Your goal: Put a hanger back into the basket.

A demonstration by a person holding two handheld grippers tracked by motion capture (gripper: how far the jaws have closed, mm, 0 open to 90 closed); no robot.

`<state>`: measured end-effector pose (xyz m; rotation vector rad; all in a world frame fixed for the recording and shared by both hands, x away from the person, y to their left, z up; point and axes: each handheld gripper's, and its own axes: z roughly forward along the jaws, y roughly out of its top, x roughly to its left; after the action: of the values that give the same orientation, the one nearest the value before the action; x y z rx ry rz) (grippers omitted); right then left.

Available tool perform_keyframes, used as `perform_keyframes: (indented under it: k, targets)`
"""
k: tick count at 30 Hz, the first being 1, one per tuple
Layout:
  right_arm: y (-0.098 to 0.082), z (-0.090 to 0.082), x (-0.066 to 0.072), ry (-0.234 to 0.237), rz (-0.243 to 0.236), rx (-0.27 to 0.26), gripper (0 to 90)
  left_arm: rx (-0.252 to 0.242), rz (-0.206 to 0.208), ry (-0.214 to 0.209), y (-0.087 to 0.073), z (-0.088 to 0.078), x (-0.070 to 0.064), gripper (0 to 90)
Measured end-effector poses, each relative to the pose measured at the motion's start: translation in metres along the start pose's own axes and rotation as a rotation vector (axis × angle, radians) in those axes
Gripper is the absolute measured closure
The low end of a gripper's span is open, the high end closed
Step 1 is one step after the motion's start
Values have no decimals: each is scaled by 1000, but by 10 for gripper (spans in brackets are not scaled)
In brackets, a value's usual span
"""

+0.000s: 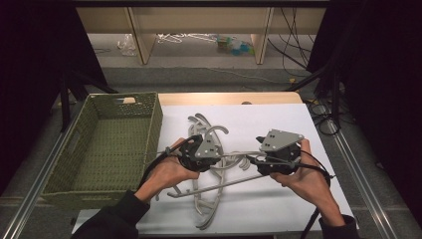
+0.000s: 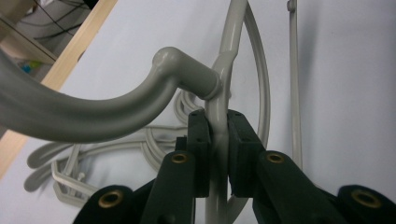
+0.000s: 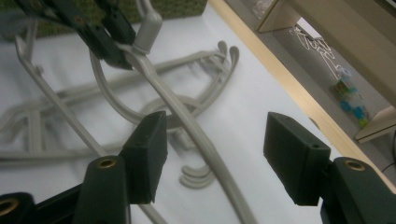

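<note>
A grey plastic hanger (image 1: 219,185) is lifted above the white table top (image 1: 278,124) between my two grippers. My left gripper (image 1: 218,155) is shut on the hanger (image 2: 177,74) just below its hook, pads pressed on the neck from both sides. That left gripper (image 3: 112,46) also appears far off in the right gripper view, clamped at the hook's base. My right gripper (image 1: 252,159) is open. One arm of the hanger (image 3: 196,130) runs between its spread jaws, and neither pad touches it. Several more grey hangers (image 1: 205,124) lie piled on the table underneath.
A green woven basket (image 1: 155,124) stands at the table's left, with nothing seen inside it. The table's wooden far edge (image 1: 229,98) runs behind the pile. Beyond it are light wooden shelf legs (image 1: 142,40) and cables on the floor. Metal rails flank the table.
</note>
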<state>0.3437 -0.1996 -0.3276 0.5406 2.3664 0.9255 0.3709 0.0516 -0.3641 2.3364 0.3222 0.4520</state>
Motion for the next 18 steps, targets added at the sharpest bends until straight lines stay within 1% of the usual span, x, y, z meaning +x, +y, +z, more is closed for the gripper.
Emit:
perform_keyframes:
  k: [2, 4, 5, 6, 7, 9, 10, 12, 13, 14, 15, 16, 17, 18]
  targets:
    - [1, -5, 0, 8, 47, -23, 380, -8, -52, -2, -2, -4, 6, 812]
    - [0, -9, 2, 9, 83, -43, 364, -17, -93, 1, -4, -9, 12, 812]
    - [-1, -10, 3, 22, 102, -52, 356, -21, -109, 0, -5, -11, 15, 812]
    - [-2, -11, 4, 28, 108, -59, 355, -26, -141, 0, -7, -15, 20, 811]
    - [-4, -12, 8, 43, 121, -76, 353, -34, -164, 1, -8, -18, 23, 811]
    - [-9, -12, 13, 61, 129, -85, 348, -59, -212, 0, -11, -25, 30, 811]
    - [-13, -11, 16, 60, 141, -90, 346, -71, -233, -1, -13, -29, 34, 811]
    - [-21, -9, 22, 68, 157, -84, 345, -108, -289, -1, -16, -35, 40, 811]
    - [-25, -8, 25, 80, 166, -77, 344, -113, -306, -4, -17, -38, 44, 811]
    - [-33, -4, 29, 86, 167, -75, 341, -123, -323, 0, -19, -42, 46, 811]
    - [-33, -4, 29, 86, 167, -75, 341, -137, -348, 4, -19, -44, 48, 811]
    - [-37, -2, 31, 93, 179, -67, 338, -134, -345, 6, -20, -48, 50, 811]
    - [-41, 0, 33, 97, 192, -60, 336, -146, -358, 4, -19, -51, 52, 811]
    - [-45, 3, 34, 108, 195, -53, 336, -153, -372, 5, -19, -54, 53, 811]
